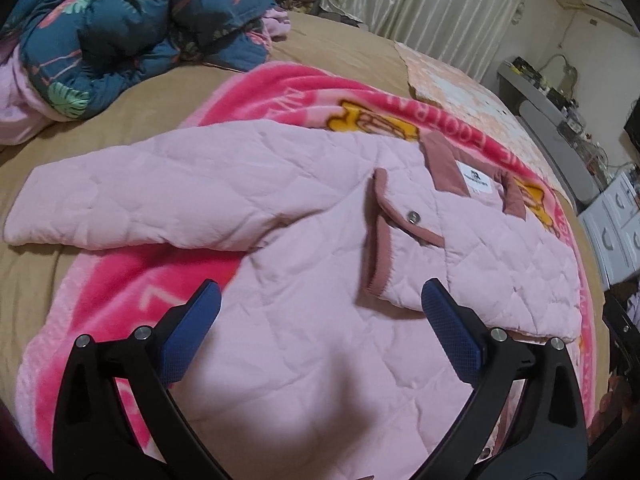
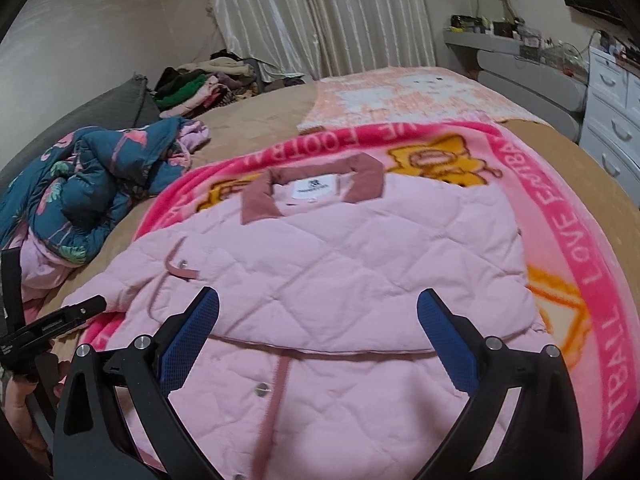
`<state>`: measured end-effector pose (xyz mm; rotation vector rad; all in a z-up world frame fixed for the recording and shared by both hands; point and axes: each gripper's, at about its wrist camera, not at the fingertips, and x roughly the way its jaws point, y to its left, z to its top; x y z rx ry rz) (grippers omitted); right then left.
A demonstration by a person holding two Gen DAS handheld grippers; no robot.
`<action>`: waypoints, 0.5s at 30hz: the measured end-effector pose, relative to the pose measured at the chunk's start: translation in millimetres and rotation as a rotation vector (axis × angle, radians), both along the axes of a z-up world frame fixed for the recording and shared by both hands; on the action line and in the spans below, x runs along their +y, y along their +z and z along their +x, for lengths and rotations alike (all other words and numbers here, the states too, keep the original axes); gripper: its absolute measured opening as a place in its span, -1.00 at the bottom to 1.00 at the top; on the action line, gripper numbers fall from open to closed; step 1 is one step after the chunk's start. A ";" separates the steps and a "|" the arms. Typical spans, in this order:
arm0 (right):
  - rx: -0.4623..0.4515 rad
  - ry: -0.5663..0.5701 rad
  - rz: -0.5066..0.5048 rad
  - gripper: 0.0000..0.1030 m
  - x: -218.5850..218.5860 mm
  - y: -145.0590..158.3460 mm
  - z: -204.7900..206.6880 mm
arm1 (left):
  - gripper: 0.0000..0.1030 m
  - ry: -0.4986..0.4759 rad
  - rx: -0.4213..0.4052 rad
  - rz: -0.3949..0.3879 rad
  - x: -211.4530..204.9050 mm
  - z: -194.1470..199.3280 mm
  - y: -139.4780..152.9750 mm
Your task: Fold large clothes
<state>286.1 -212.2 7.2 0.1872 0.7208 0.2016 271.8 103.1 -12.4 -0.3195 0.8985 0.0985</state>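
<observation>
A light pink quilted jacket [image 1: 304, 208] with a dusty-rose collar lies front up on a bright pink printed blanket [image 1: 120, 280] on the bed. Its left sleeve [image 1: 120, 196] stretches out to the left. The right side is folded over the body, as the right wrist view shows [image 2: 360, 256]. My left gripper [image 1: 320, 300] is open and empty, hovering over the jacket's lower left. My right gripper [image 2: 318, 308] is open and empty above the fold edge and button placket. The left gripper's finger [image 2: 60, 320] shows at the left edge of the right wrist view.
A crumpled teal floral quilt [image 1: 120, 28] lies at the bed's far left. A pile of clothes [image 2: 200, 84] sits by the curtains. A pale pink blanket [image 2: 400, 88] covers the far end. A grey shelf and white drawers [image 2: 612, 120] stand along the right wall.
</observation>
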 end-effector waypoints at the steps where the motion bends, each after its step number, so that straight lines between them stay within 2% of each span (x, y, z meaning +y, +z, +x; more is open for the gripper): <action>1: -0.007 0.010 -0.002 0.92 5.6 3.1 -0.1 | 0.82 0.007 0.000 -0.001 4.2 -0.7 1.5; 10: -0.035 0.101 -0.013 0.92 51.7 17.8 2.5 | 0.82 0.077 0.004 -0.046 45.6 -7.0 8.5; 15: -0.047 0.151 -0.017 0.92 78.7 23.3 2.5 | 0.82 0.118 -0.015 -0.043 63.7 -10.2 13.8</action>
